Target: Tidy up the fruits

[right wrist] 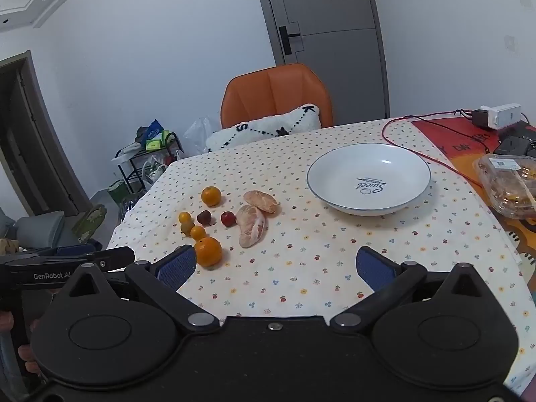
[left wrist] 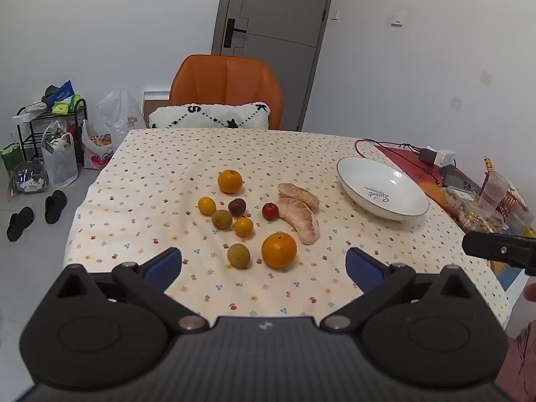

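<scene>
Fruit lies loose on the dotted tablecloth: a near orange, a far orange, small yellow, green-brown and dark red fruits, a red one, and two peeled pomelo segments. An empty white plate sits to the right. My left gripper hovers open just short of the near orange. My right gripper is open over bare cloth, the orange beside its left finger.
An orange chair with a white cushion stands at the far edge. Cables, chargers and a clear food box crowd the table's right side on a red mat. Bags, a rack and slippers lie on the floor at left.
</scene>
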Demonstrator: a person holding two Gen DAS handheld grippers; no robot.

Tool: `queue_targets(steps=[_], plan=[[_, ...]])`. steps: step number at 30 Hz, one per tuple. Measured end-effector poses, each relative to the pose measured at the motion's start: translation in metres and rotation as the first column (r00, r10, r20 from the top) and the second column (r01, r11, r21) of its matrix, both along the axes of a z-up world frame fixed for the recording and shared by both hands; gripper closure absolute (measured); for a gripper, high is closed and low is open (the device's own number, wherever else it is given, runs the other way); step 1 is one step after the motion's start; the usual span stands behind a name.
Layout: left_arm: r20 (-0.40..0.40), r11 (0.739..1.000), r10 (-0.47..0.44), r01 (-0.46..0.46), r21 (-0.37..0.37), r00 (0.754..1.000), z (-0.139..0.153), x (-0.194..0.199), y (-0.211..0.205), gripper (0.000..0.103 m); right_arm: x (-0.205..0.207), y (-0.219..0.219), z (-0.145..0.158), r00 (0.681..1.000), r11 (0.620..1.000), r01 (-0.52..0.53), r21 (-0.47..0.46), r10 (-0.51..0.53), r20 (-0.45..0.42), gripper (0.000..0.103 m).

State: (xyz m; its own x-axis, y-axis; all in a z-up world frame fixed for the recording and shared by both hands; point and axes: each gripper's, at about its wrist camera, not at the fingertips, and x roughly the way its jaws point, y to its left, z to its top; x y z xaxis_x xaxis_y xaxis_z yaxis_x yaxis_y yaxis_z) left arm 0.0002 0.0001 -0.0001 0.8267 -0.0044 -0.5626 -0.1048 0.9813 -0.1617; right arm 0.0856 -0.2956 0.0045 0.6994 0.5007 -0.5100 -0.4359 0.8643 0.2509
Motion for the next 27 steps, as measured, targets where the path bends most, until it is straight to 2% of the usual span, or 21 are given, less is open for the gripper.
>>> queue_targets(steps=[2,7,27], plan=[[-0.001,1.000,-0.003,0.003,0.000,1.000,-0.001,0.001,0.000,0.000,-0.005,-0.003,-0.002,1.000,1.000,0.015,0.013,-0.015,0.009,0.000],[-0.005,1.000,-0.007,0.007,0.003,1.000,-0.004,0.002,-0.003,0.000,0.003,0.002,-0.003,0.998,1.000,0.029,0.012,-0.029,-0.053,0.000],[0.000,0.999,-0.027,0.027,0.019,1.000,-0.001,0.001,-0.009,0.000,0.006,-0.001,-0.004,0.998,1.000,0.005,0.016,-0.004,-0.056,0.000]])
